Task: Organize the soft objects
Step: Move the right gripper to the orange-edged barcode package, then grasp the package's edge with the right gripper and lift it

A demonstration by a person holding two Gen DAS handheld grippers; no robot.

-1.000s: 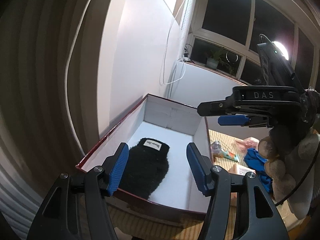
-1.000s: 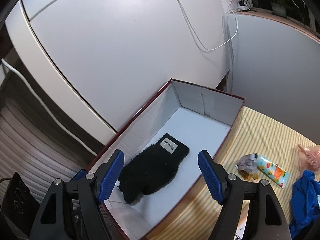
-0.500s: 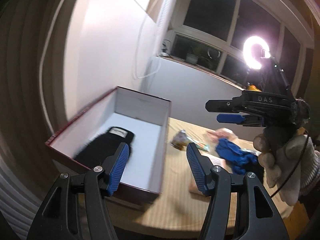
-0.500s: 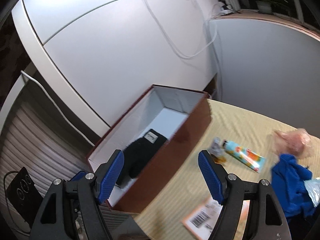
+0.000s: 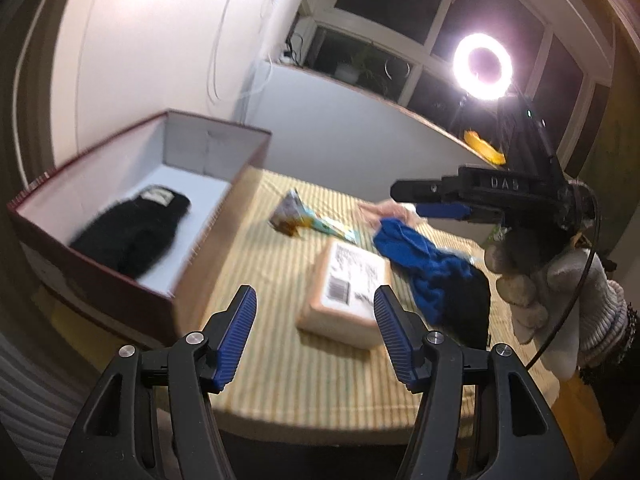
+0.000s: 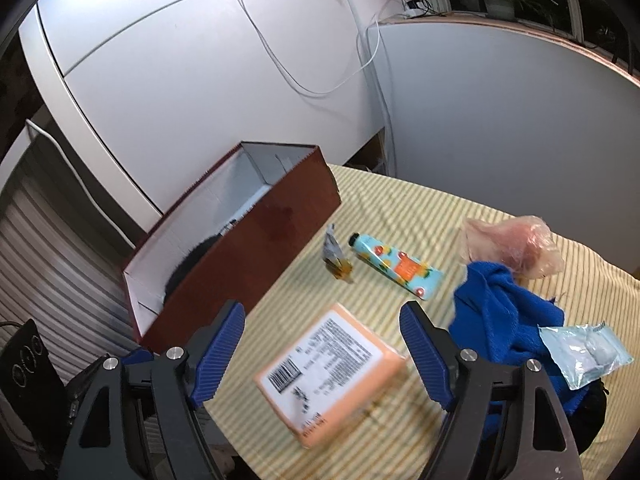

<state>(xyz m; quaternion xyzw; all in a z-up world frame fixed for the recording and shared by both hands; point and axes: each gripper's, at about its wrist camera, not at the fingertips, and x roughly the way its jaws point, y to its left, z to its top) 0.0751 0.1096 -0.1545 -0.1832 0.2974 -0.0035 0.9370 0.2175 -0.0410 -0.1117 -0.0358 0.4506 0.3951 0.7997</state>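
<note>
With the fuzzy black knit glove [image 5: 132, 236] left in the open maroon cardboard box [image 5: 120, 280], my empty fingers swung toward the crumpled blue knit cloth [image 6: 500, 316], left fingers [image 5: 316, 336] released, right fingers [image 6: 322, 350] opening.

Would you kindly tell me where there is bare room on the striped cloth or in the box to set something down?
Free: the box floor beyond the black glove, and the striped cloth between the box, tube and far edge. Crowded: the right side, where blue knit, pink bag, clear packet and orange parcel cluster.
</note>
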